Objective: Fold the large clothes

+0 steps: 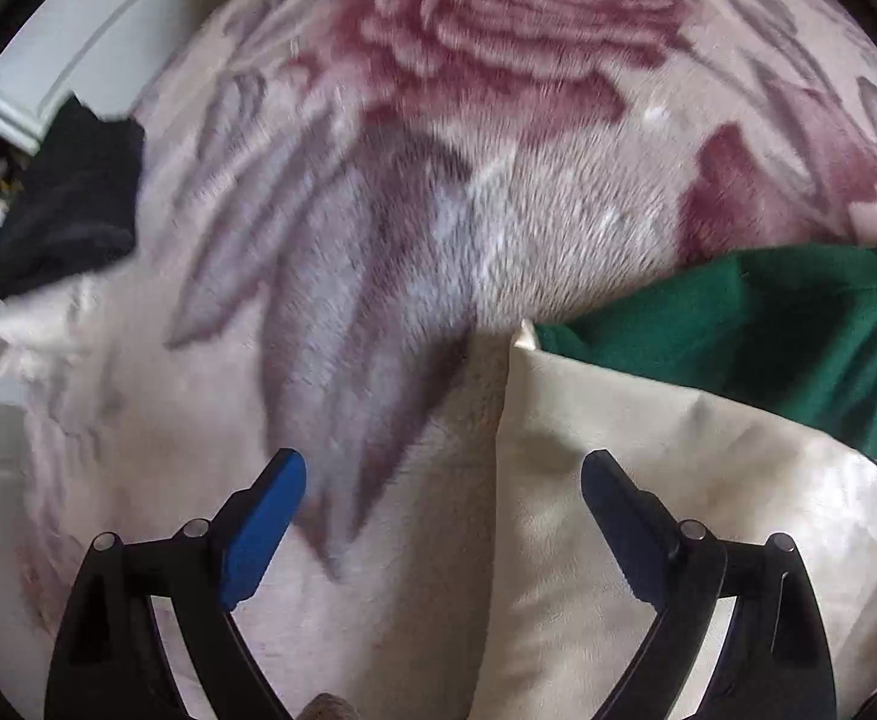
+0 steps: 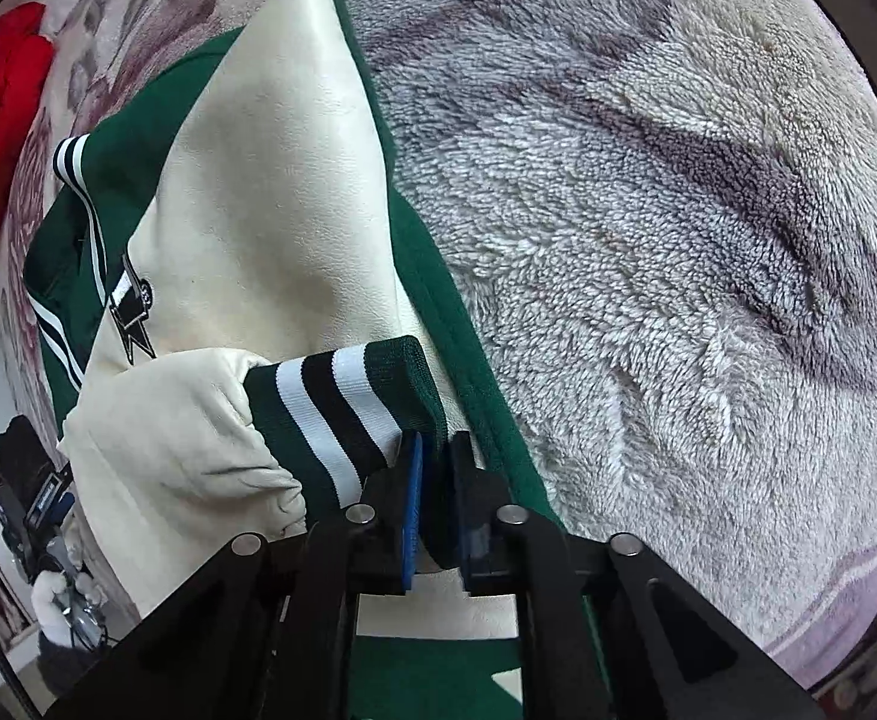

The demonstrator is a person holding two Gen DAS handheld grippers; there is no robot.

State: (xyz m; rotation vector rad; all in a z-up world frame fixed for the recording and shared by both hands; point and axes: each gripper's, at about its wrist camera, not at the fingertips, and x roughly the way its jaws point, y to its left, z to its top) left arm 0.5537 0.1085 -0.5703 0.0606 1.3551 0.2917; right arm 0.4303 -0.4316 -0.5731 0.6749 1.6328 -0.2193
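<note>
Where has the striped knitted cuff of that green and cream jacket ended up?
In the right wrist view, the striped green knitted cuff sits low centre, pinched by the right gripper, over the cream sleeve.

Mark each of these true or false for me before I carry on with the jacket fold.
1. The right gripper is shut on the striped cuff. True.
2. The left gripper holds the cream sleeve. False: its jaws stand open and empty above the blanket and the sleeve.
3. The jacket is green with cream sleeves. True.
4. The jacket lies on a bare wooden table. False: it lies on a fluffy floral blanket.
5. A red cloth lies at the left edge of the right wrist view. True.
</note>
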